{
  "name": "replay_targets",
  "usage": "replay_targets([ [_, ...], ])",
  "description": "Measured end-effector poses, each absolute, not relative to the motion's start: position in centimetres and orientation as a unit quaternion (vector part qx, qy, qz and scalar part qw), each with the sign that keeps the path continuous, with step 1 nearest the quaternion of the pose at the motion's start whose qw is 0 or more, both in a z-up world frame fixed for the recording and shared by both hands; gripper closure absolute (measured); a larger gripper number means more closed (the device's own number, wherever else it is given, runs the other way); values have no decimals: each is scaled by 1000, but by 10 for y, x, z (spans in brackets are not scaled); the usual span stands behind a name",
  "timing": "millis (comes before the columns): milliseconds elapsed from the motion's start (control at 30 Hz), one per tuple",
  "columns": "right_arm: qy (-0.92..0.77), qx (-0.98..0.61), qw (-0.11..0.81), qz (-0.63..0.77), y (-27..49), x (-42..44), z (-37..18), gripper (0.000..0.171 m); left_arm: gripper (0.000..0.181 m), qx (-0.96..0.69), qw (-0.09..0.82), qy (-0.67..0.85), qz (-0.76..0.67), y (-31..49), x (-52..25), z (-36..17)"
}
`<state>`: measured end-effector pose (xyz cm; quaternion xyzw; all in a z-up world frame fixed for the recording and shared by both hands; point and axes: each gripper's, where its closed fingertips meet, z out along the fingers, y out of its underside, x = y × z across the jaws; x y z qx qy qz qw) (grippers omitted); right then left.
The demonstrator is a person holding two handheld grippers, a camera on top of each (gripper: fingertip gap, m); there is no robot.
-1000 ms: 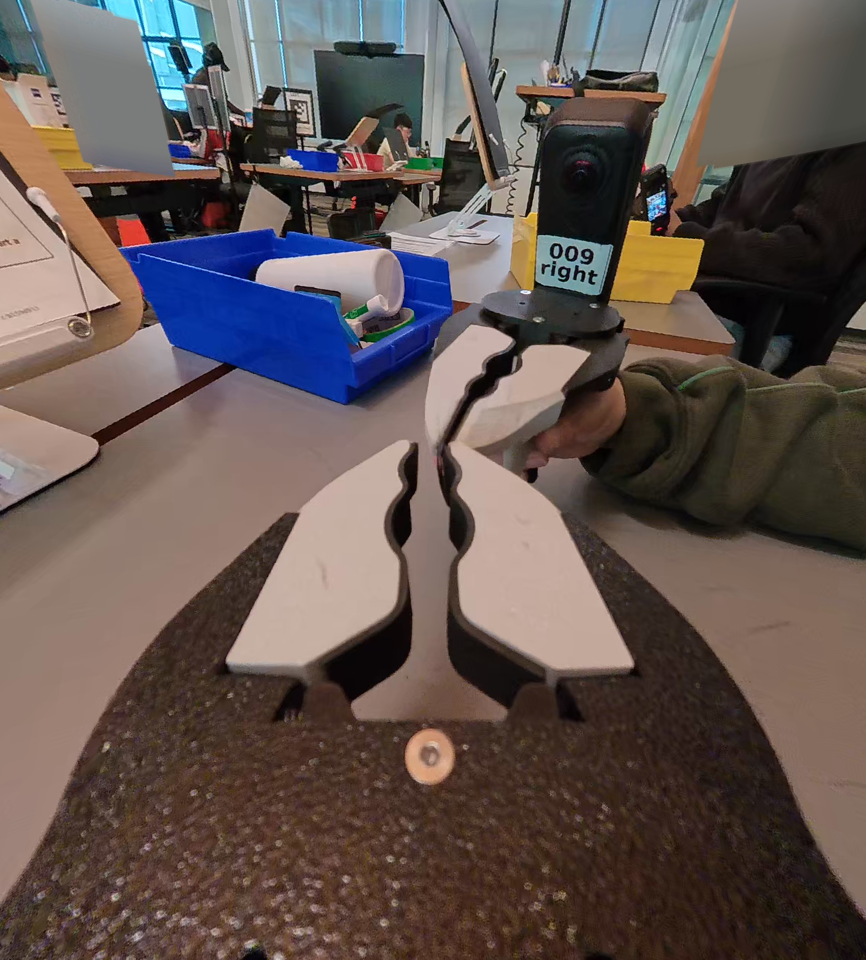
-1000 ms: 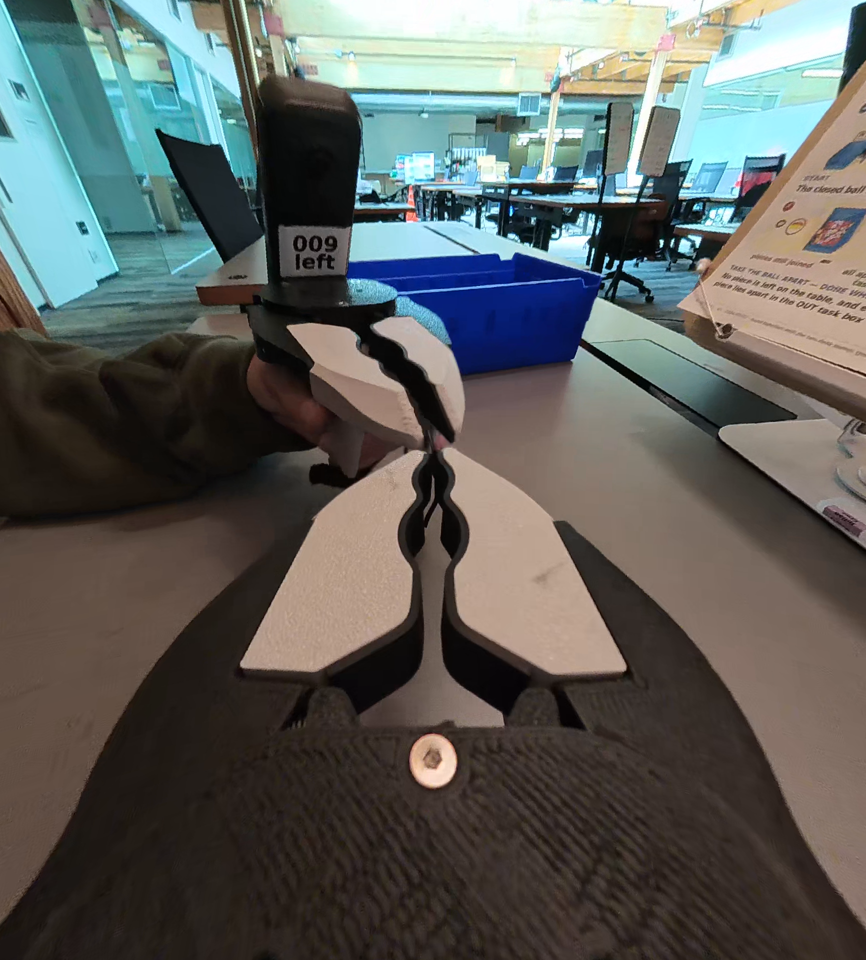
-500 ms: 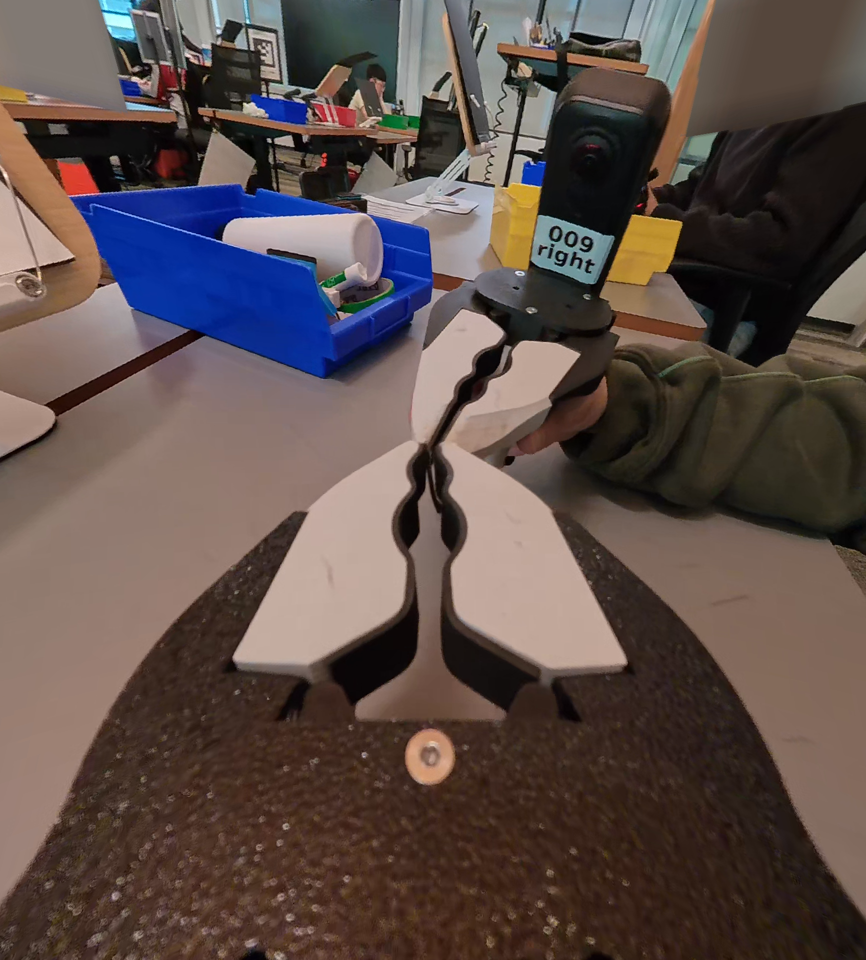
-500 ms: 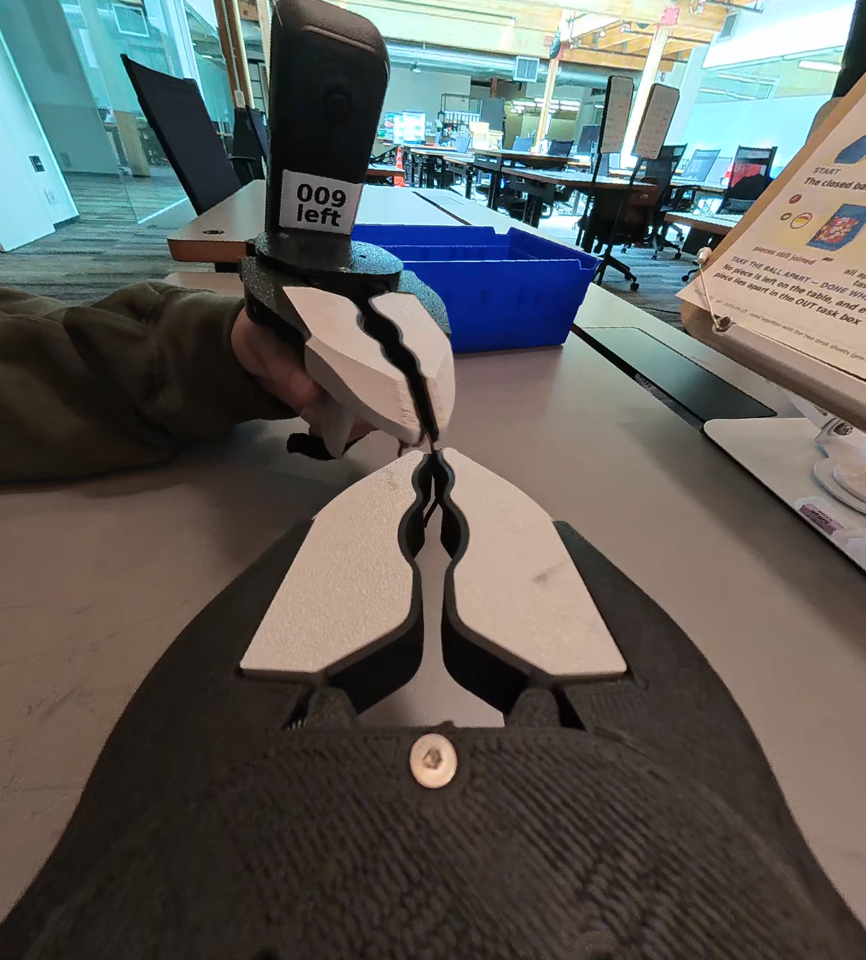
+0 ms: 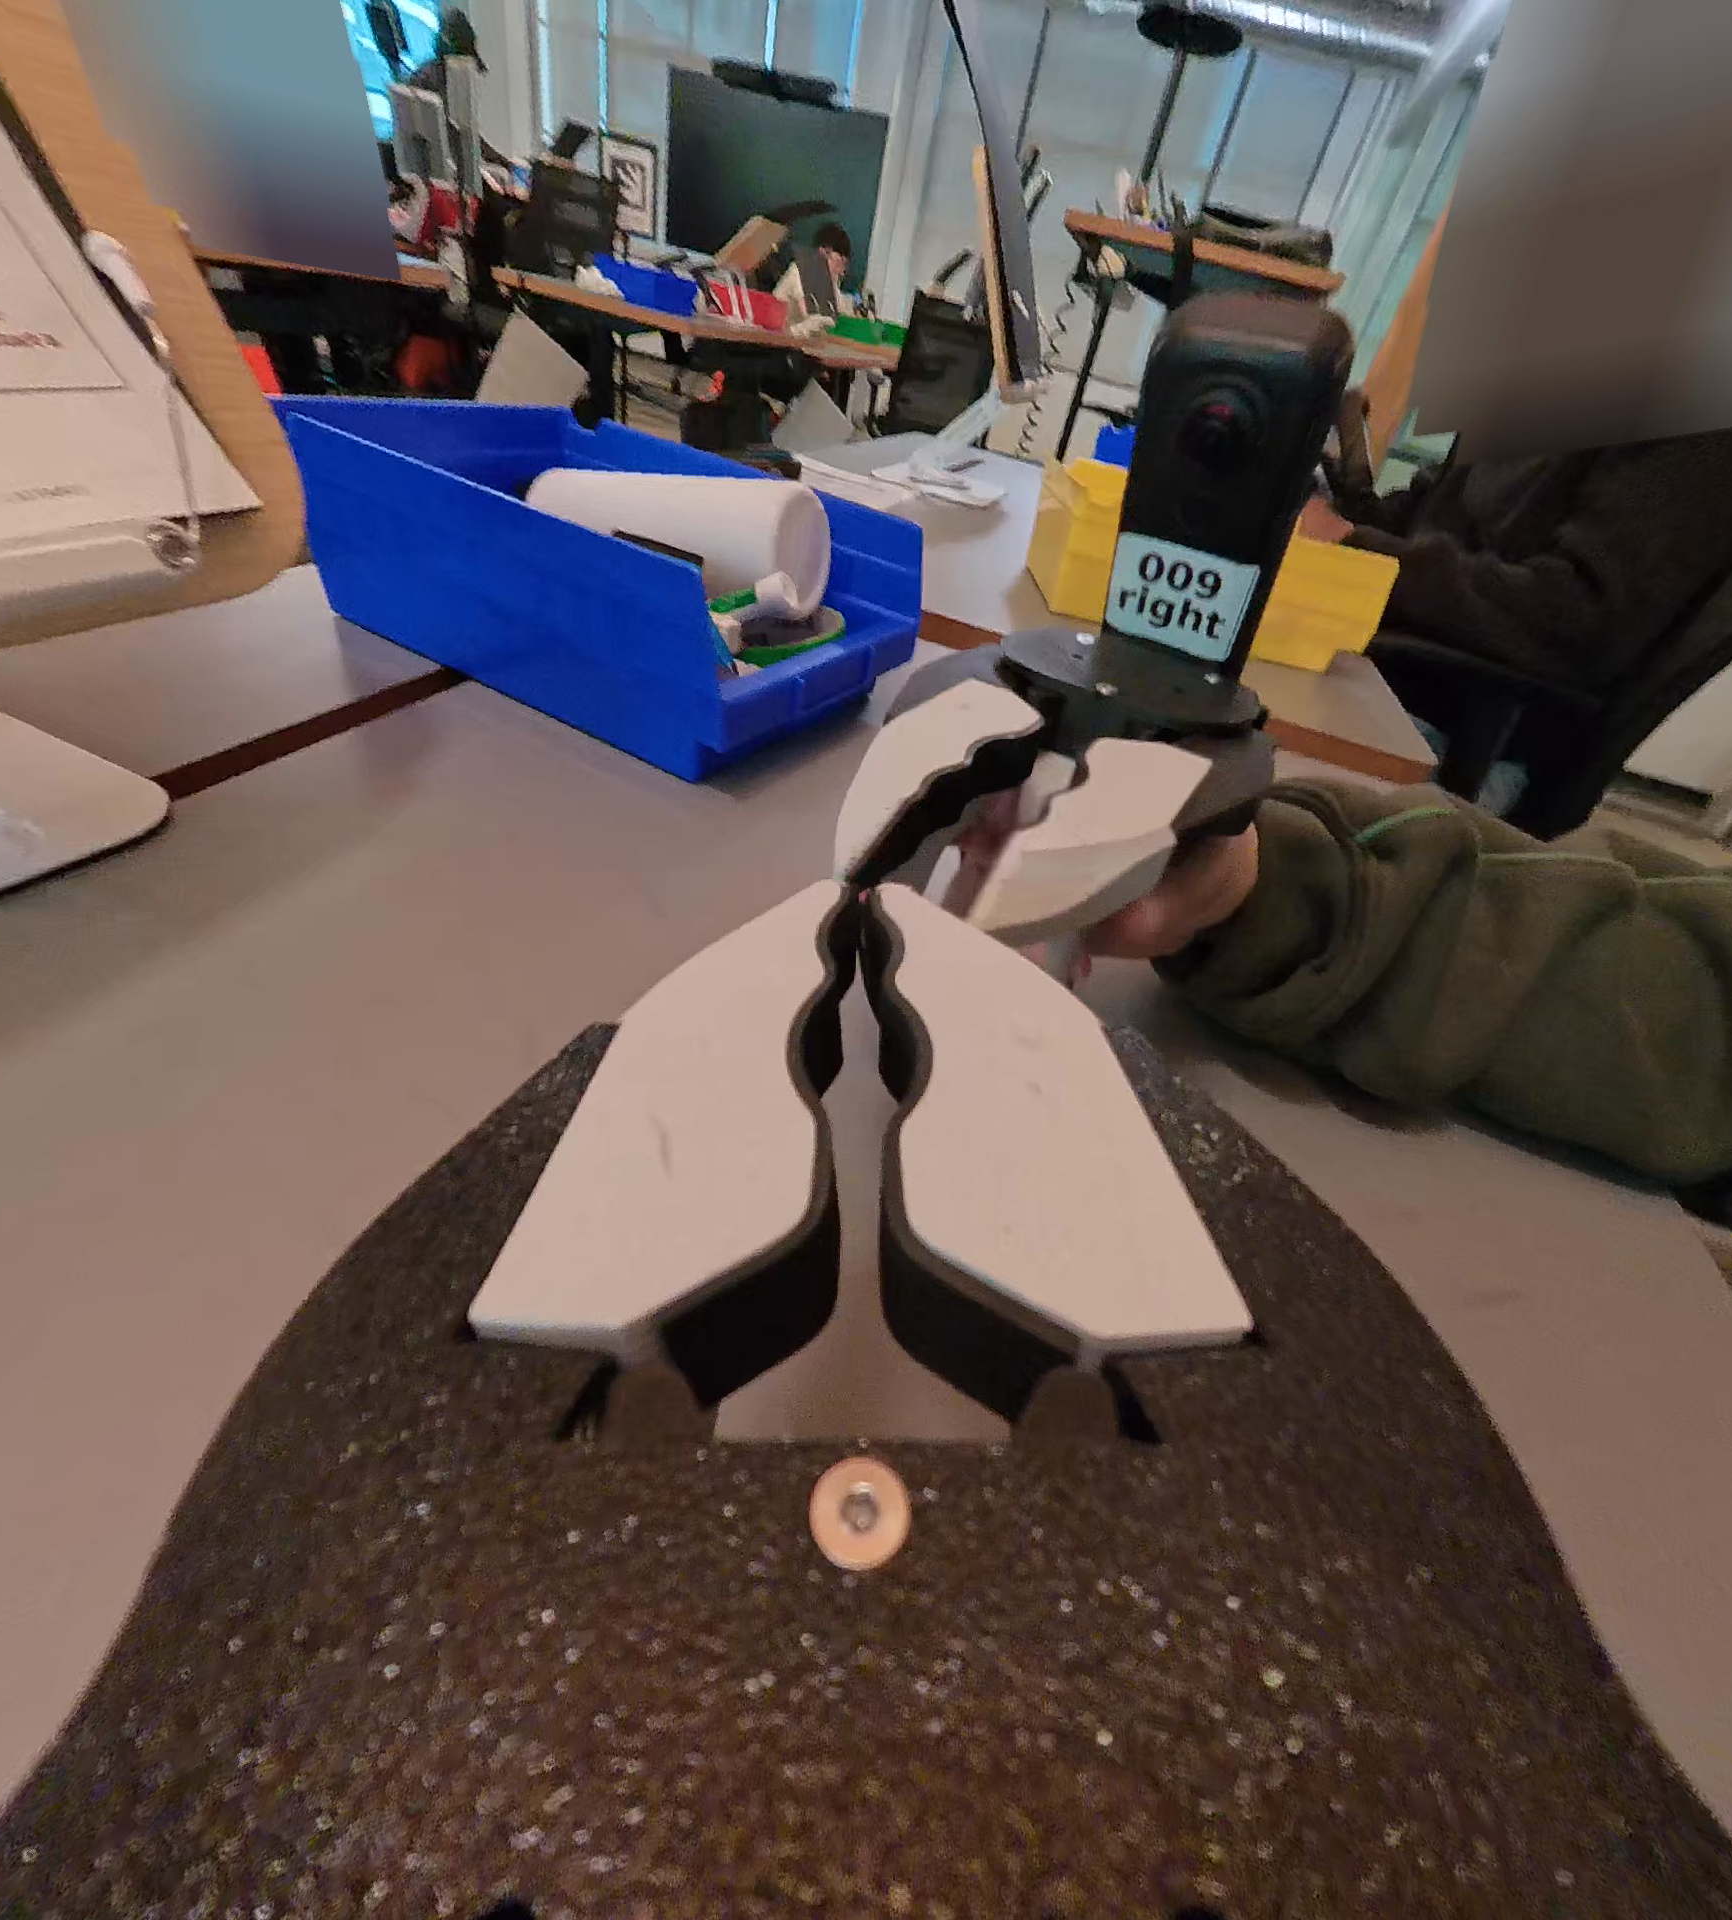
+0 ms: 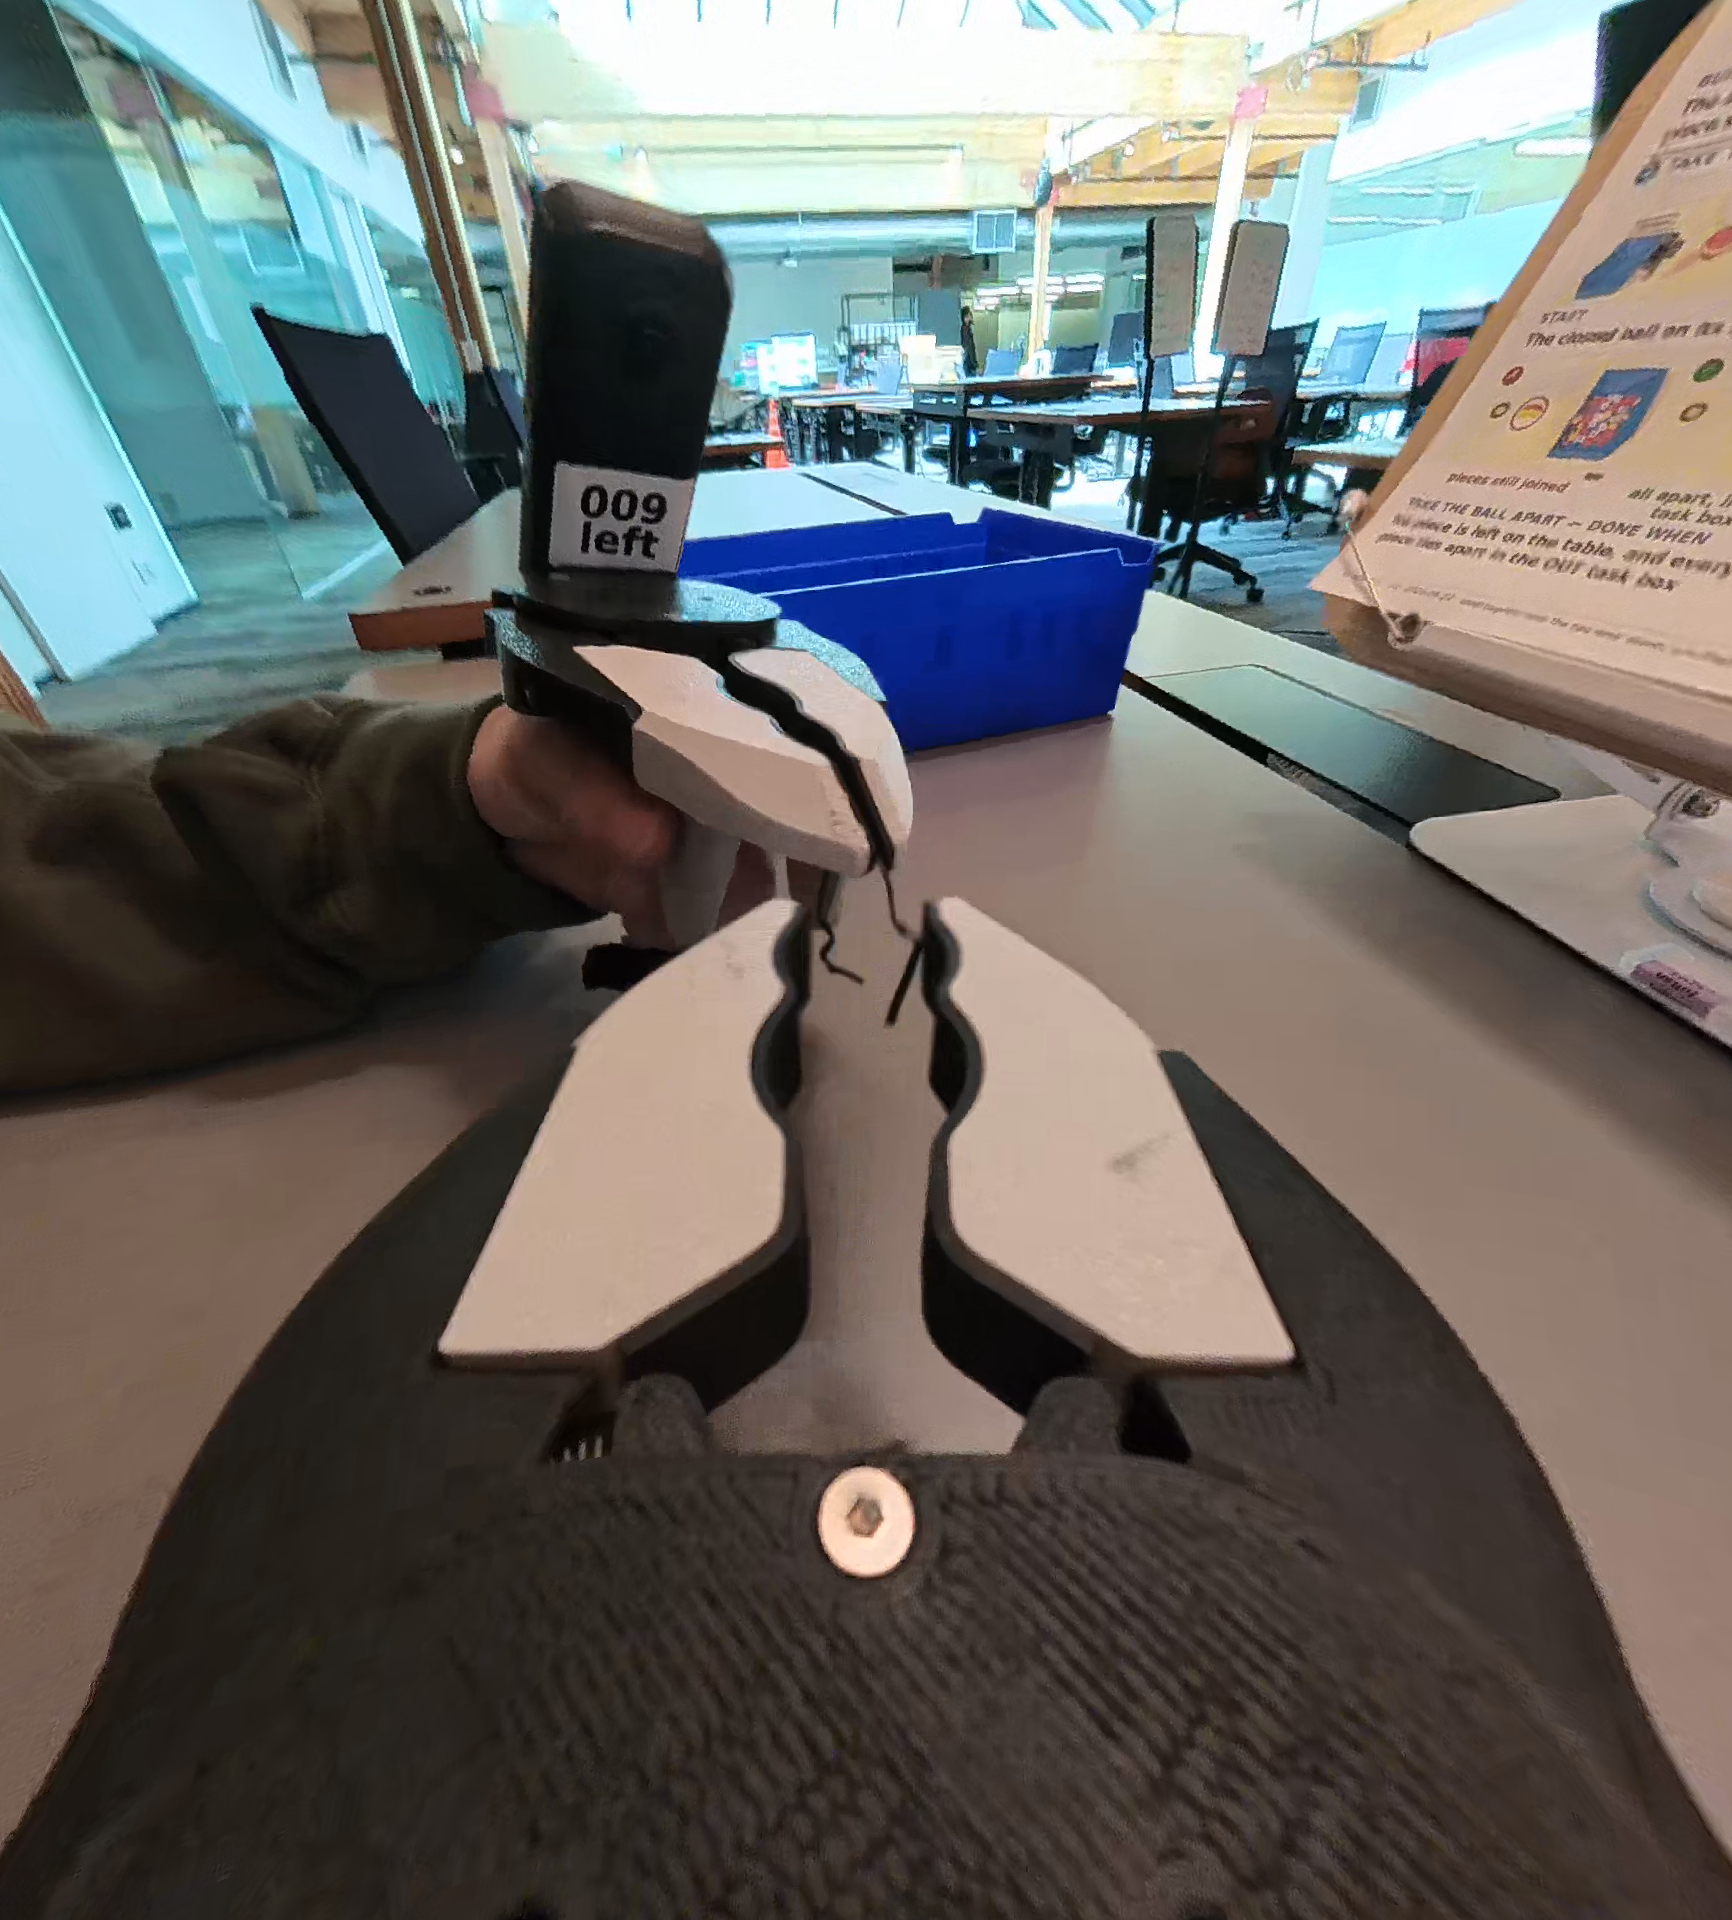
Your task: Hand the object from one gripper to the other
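A thin, bent black wire (image 6: 889, 902) hangs from the tips of my left gripper (image 6: 877, 847), which is shut on its upper end. The wire's lower ends dangle between the spread fingers of my right gripper (image 6: 862, 914), which is open and does not clamp it. In the left wrist view my left gripper (image 5: 854, 904) is shut tip to tip against my right gripper (image 5: 919, 894), whose jaws stand apart; the wire is hardly visible there. Both grippers are held just above the grey table (image 6: 1257, 935).
A blue bin (image 5: 529, 603) with a white roll stands at the back left, a yellow bin (image 5: 1329, 613) behind it. Another blue bin (image 6: 997, 623) and an instruction board on a stand (image 6: 1620, 416) flank the right view. A seated person (image 5: 1568, 571) is at the far right. Less than 4 cm separates the two grippers' tips.
My right gripper has opened and let go of the wire. My left gripper has closed on it and now holds it alone. Both grippers stayed tip to tip.
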<state>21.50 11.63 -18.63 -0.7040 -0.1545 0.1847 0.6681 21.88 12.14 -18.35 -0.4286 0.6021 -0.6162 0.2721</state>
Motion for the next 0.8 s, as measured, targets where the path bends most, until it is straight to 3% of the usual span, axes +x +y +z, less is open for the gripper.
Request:
replay_targets([
  [100, -111, -713, 656, 224, 119, 220, -189, 133, 181, -436, 295, 555, -644, 136, 219, -172],
  [400, -24, -632, 662, 401, 124, 200, -171, 154, 181, -367, 311, 495, -723, 131, 210, -145],
  [800, -51, -637, 664, 388, 122, 197, -170, 169, 181, -359, 321, 531, -698, 121, 212, -153],
])
